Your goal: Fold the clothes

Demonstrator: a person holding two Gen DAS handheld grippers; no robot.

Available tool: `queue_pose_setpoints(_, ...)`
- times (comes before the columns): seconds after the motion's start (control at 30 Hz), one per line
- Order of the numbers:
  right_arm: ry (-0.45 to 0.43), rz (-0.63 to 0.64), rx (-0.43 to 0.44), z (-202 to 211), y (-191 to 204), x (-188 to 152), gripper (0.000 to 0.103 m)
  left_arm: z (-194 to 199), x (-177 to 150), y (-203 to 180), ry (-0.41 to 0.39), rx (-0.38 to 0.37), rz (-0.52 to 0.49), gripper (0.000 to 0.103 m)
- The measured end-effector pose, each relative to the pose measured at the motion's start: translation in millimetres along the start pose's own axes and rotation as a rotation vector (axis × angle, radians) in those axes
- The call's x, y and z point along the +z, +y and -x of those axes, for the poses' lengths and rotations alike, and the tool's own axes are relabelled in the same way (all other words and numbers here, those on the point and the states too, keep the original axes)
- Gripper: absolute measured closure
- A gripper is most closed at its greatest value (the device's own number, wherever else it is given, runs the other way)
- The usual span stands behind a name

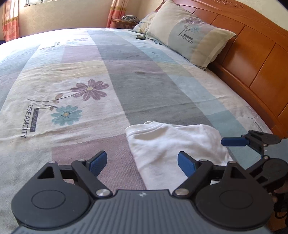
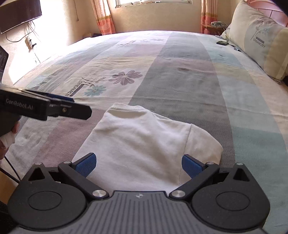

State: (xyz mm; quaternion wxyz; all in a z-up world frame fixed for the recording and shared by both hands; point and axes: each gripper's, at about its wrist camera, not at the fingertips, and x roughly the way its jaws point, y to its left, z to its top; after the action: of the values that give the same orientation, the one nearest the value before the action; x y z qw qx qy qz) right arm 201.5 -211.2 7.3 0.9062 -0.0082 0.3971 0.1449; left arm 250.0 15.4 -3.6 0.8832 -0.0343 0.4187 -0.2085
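White shirt (image 2: 144, 144) sits folded on the bedspread (image 1: 126, 86) near the bed's edge — soft, light, floppy stuff. Both left gripper (image 1: 142, 162) and right gripper (image 2: 139, 164) are spread wide, holding nothing. I'd pinch a doubled edge or the ribbed collar (image 2: 126, 107) — loose layers slide apart.

The folded garment (image 2: 144, 144) lies on the bed (image 2: 180, 81), the pillow (image 2: 259, 39) far behind to its right.

Bright daylight enters through the far curtained window (image 2: 153, 1); the cream wall at far left (image 2: 52, 23) is blown out with glare. Soft, weak shadows fall across the patchwork floral bedspread (image 1: 90, 72). Strong fisheye bending and dark corners show at the edges. The black gripper entering from the left (image 2: 72, 108) is slightly blurred.
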Motion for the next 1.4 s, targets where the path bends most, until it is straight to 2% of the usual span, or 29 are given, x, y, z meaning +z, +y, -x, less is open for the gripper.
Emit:
queue_pose_setpoints(0.07, 0.024, 0.018, -0.018, -16.5, 0.0, 4.4, 0.000, 5.8, -8.2, 11.8, 0.010, 0.016, 0.029, 0.017)
queue_pose_setpoints(0.17, 0.095, 0.045, -0.058, -48.3, -2.6, -6.7, 0.000, 12.5, -16.0, 21.3, 0.032, 0.059, 0.041, 0.017)
queue_pose_setpoints(0.3, 0.122, 0.061, -0.096, -44.6, 5.9, 0.7, 0.000, 13.8, -20.1, 30.2, 0.057, 0.106, 0.031, 0.017)
queue_pose_setpoints(0.47, 0.103, 0.113, -0.058, -28.2, 26.9, 5.5, 0.000, 10.8, -20.0, 34.5, 0.059, 0.087, 0.037, 0.017)
queue_pose_setpoints(0.67, 0.144, 0.146, -0.096, -49.5, 39.4, -14.0, 0.000, 6.6, -20.8, 30.6, 0.083, 0.093, 0.016, 0.017)
queue_pose_setpoints(0.8, 0.168, 0.133, -0.088, -33.1, 38.5, -7.8, 0.000, 6.3, -21.2, 27.0, 0.080, 0.071, 0.022, 0.017)
queue_pose_setpoints(0.9, 0.211, 0.142, -0.105, -26.3, 31.1, -23.2, 0.000, 2.4, -23.0, 24.3, 0.085, 0.047, 0.029, 0.017)
queue_pose_setpoints(1.0, 0.208, 0.129, -0.119, -19.1, 23.1, -33.8, 0.000, -8.0, -24.8, 19.5, 0.119, 0.042, 0.034, 0.017)
queue_pose_setpoints(1.1, 0.168, 0.068, -0.088, -0.8, 16.8, -34.7, 0.000, -13.6, -23.3, 10.5, 0.133, 0.026, 0.018, 0.017)
queue_pose_setpoints(1.17, 0.192, 0.060, -0.064, 0.2, 11.1, -43.8, 0.000, -16.0, -20.6, 4.0, 0.135, 0.004, 0.011, 0.017)
queue_pose_setpoints(1.23, 0.233, 0.109, -0.110, -4.5, 9.7, -55.1, 0.000, -17.5, -17.0, -1.1, 0.131, -0.022, 0.010, 0.017)
queue_pose_setpoints(1.33, 0.206, 0.103, -0.105, 7.3, 4.4, -53.2, 0.000, -19.0, -12.6, -7.0, 0.122, -0.076, 0.025, 0.017)
queue_pose_setpoints(1.4, 0.169, 0.042, -0.069, 17.3, -4.3, -48.8, 0.000, -20.6, -10.0, -9.1, 0.120, -0.100, 0.043, 0.017)
